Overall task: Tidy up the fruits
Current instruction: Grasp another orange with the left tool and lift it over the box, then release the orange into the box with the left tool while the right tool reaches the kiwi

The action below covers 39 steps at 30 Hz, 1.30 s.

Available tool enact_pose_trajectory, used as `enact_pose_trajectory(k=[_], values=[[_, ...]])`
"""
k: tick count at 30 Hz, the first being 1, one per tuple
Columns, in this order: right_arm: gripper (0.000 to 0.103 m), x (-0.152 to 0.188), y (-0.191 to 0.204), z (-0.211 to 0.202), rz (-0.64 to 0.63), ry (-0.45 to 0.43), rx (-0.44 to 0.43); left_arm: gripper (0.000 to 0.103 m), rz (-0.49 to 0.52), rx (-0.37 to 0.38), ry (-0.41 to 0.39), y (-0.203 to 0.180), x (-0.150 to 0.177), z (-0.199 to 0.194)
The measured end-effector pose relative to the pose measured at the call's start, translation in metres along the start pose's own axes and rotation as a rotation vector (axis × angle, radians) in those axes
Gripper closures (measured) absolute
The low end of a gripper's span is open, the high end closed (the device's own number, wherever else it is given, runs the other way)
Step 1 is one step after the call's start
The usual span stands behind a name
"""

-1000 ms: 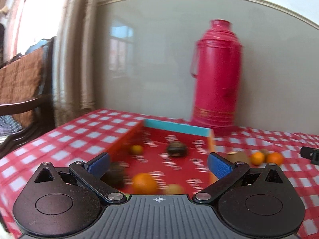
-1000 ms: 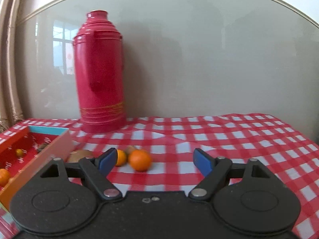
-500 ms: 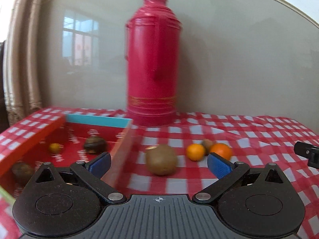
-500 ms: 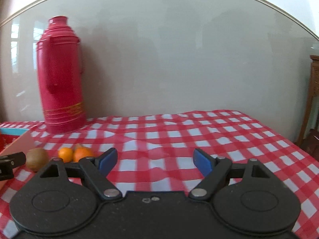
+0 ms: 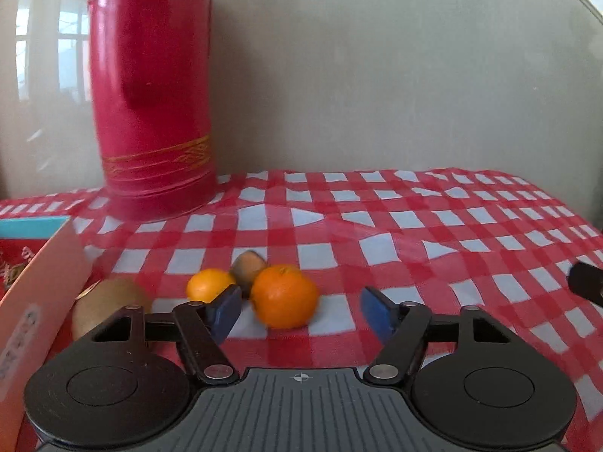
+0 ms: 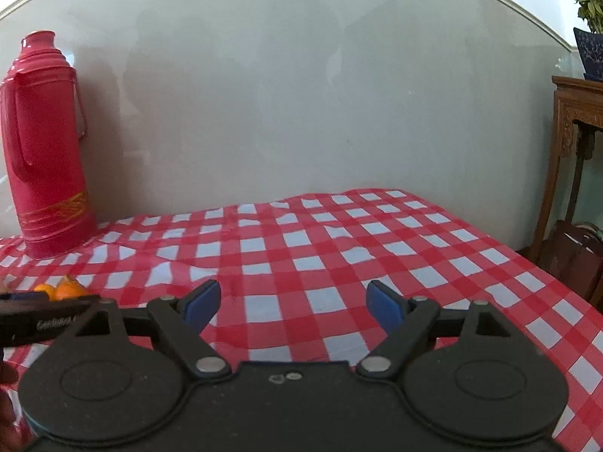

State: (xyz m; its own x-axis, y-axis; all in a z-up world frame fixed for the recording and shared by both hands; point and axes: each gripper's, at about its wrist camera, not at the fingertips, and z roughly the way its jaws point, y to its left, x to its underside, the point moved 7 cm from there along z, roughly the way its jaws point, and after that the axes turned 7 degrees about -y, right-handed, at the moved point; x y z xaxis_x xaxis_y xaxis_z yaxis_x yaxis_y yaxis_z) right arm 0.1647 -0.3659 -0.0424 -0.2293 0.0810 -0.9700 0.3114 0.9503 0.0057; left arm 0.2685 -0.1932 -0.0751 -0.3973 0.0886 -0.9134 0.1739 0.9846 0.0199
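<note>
Both wrist cams low, forward, sharing thermos (image 5: 150, 86)

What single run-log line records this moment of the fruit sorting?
left gripper: open, facing large orange | right gripper: open, over bare cloth | loose on tablecloth: small orange, kiwi

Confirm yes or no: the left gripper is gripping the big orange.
No: the left gripper is open, and the big orange lies free on the tablecloth.
</note>
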Motion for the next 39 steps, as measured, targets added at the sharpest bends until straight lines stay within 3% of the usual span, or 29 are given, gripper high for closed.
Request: enact_pose_trajectory(k=[3,5,12,17,29,39], values=[[0.025,0.001,-0.004,0.002,0.004,0.005,0.001,0.043,-0.025,-0.008,0.037,0.002,0.000,0.010],[0.025,0.002,-0.006,0.003,0.011,0.010,0.000,0.061,-0.056,-0.018,0.056,0.010,0.002,0.013],[0.025,0.000,0.002,-0.001,0.016,0.008,-0.017,0.061,-0.039,0.000,0.051,0.013,0.006,0.000],[0.025,-0.004,0.017,-0.006,0.049,0.009,-0.055,0.061,-0.005,-0.014,-0.004,0.027,-0.005,-0.038],[0.025,-0.006,0.102,-0.028,-0.014,-0.005,-0.202,0.061,-0.040,-0.168,-0.073,0.130,-0.010,-0.107],[0.025,0.000,0.138,-0.038,-0.048,0.002,-0.260,0.061,-0.063,-0.300,-0.096,0.198,0.008,-0.135]])
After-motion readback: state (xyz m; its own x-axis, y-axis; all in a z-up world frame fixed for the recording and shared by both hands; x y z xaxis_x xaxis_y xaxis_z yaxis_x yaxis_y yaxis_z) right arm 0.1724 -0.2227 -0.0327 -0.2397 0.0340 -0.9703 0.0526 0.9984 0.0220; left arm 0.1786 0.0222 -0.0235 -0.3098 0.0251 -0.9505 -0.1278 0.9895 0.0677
